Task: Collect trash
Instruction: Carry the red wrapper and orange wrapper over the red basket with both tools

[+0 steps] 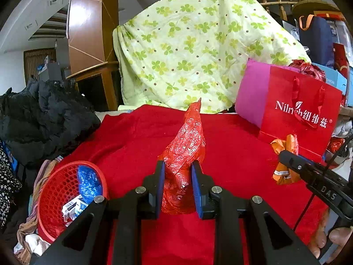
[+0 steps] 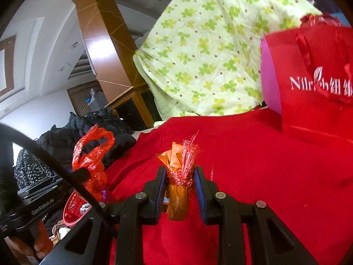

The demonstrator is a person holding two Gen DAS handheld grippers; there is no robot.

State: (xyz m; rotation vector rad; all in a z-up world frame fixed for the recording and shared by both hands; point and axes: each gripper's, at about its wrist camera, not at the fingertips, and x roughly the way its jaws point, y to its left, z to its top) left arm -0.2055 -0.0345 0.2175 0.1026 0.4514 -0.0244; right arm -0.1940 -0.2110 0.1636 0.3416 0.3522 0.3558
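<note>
Carrying trash: a red plastic bag (image 1: 184,152) is clamped in the left gripper (image 1: 178,176), an orange wrapper bundle (image 2: 178,190) in the right gripper (image 2: 179,190); release over the red mesh basket (image 1: 55,190) is called for next.

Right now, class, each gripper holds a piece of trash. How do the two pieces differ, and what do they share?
The red plastic bag in the left gripper is loose, crinkled and see-through; the orange wrapper bundle in the right gripper is opaque and rolled tight. The bag is untied, while red string binds the bundle. Both are clamped upright above the red cloth.
</note>
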